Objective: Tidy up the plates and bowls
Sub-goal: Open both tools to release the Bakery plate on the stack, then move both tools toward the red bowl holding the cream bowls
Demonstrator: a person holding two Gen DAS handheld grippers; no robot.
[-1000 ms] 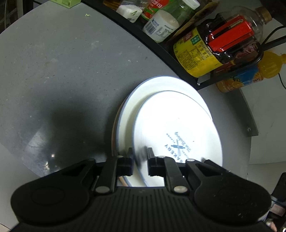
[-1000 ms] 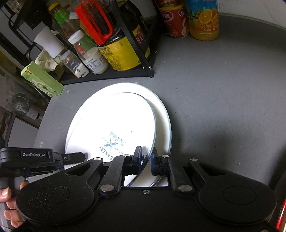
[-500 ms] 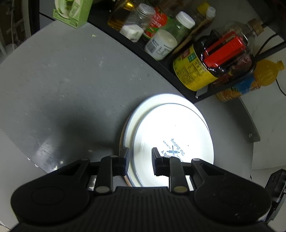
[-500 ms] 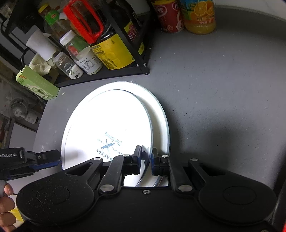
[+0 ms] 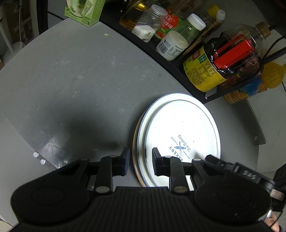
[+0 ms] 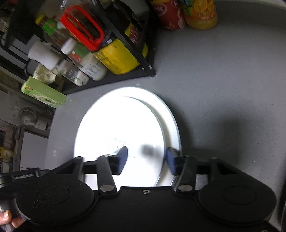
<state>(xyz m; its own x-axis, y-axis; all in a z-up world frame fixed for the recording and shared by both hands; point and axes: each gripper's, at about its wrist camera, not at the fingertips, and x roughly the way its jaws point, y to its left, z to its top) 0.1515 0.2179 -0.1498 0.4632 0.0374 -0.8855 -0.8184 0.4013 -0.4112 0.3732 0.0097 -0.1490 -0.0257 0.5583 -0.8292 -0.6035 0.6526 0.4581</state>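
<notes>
A white plate with blue "BAKERY" print (image 5: 184,132) lies on a larger white plate (image 5: 157,105); a brown rim peeks out beneath them at the left. The stack rests on the grey table (image 5: 71,80). My left gripper (image 5: 140,161) is open, its fingers straddling the stack's near left rim without touching it. In the right wrist view the same printed plate (image 6: 121,128) lies glaring on the larger plate (image 6: 171,121). My right gripper (image 6: 146,160) is open above the printed plate's right edge, holding nothing. The other gripper (image 5: 236,169) shows at the lower right.
A black rack (image 5: 178,58) holds bottles and jars, including a yellow-labelled bottle with a red handle (image 5: 223,60). An orange juice bottle (image 5: 253,87) lies beyond it. A green box (image 5: 84,10) sits at the far table edge. A hand (image 6: 9,219) shows at the lower left.
Both grippers have opened and let go of the printed plate, which now lies flat on the larger plate. The left gripper has backed away and shifted left.
</notes>
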